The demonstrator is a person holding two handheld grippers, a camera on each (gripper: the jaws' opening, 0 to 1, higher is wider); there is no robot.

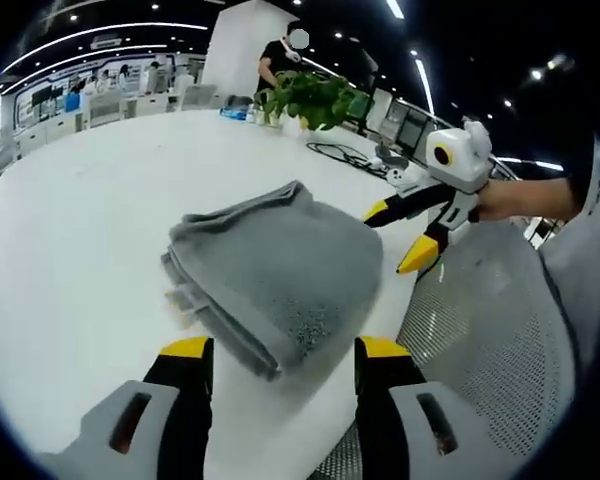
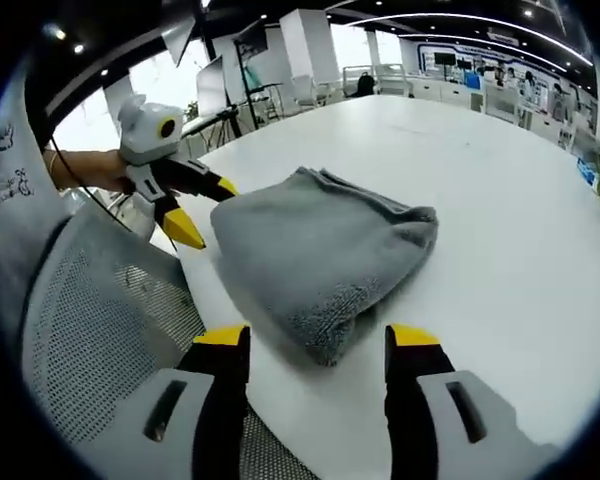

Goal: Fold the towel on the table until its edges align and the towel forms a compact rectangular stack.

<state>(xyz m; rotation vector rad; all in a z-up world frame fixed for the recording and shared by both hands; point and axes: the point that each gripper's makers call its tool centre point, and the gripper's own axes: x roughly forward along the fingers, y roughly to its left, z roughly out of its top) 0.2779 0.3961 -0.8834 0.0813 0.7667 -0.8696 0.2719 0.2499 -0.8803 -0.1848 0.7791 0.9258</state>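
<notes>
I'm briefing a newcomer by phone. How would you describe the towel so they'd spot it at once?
Find the big white table. Near its edge by the mesh chair lies the grey towel, folded into a thick layered bundle. It is the one soft grey thing there, far from the green plant.

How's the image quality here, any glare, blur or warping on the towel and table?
Left gripper view: towel sharp, table bright but not blown out, edges bent by fisheye. Right gripper view: towel sharp, strong window glare at upper left, table edge curved.

Opposed close views, shared towel [image 1: 280,270]
</notes>
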